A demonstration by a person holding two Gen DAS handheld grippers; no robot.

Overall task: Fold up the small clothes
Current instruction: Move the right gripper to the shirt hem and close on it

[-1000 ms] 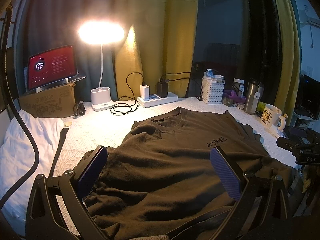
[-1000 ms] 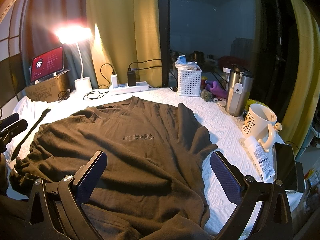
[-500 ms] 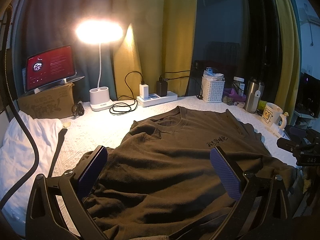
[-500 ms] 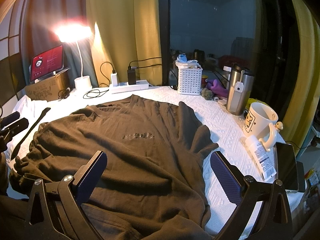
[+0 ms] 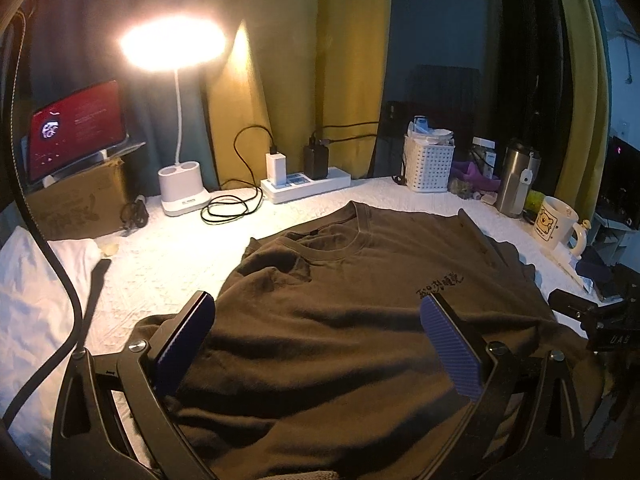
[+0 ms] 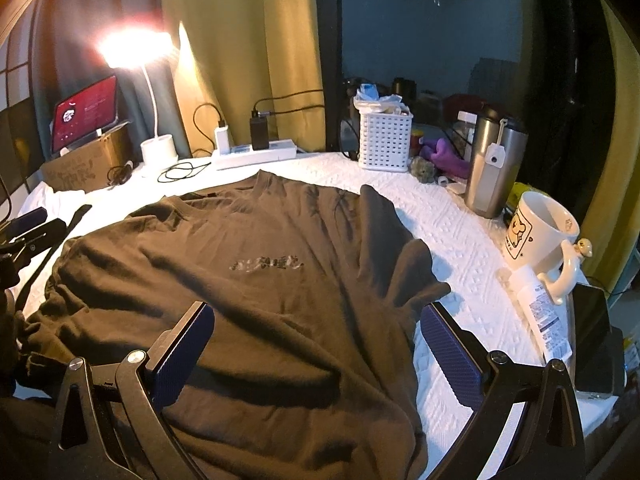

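Dark brown cotton T-shirt (image 5: 340, 320) spread face up on the white textured table cover (image 6: 460, 232), not yet folded.
Left gripper (image 5: 316, 344) hovers wide and empty above the bunched left sleeve; right gripper (image 6: 316, 348) likewise above the right side. Next, I judge, each must pinch a sleeve edge and fold inward.
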